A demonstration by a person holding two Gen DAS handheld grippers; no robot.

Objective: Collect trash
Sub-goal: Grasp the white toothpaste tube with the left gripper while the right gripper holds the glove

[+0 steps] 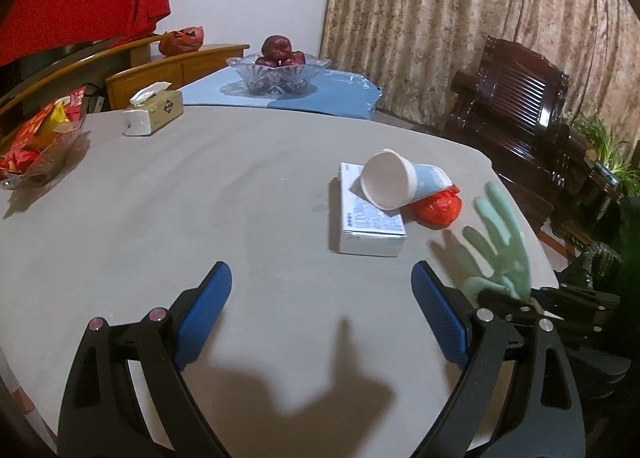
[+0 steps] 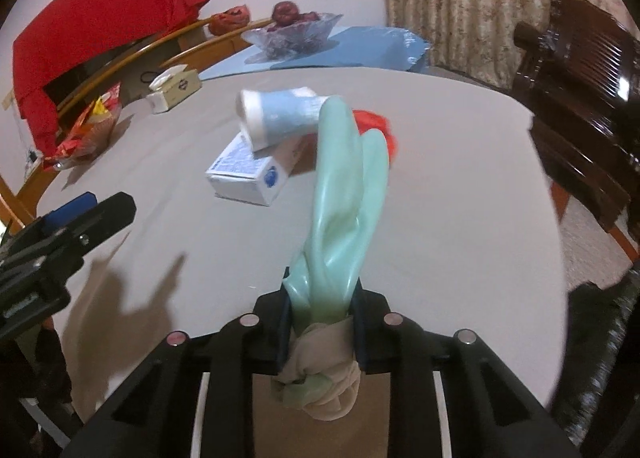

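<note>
On the grey table (image 1: 160, 197), box (image 1: 370, 217), cup (image 1: 394, 181), curtain (image 1: 460, 17) behind.

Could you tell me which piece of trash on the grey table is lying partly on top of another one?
The white-and-blue paper cup, tipped on its side, rests on the white cardboard box. The crumpled red plastic bag lies on the table itself beside them.

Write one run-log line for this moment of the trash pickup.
left tongs: open, empty | right tongs: shut on green glove | table: paper cup, white box, red wrapper uncollected
</note>
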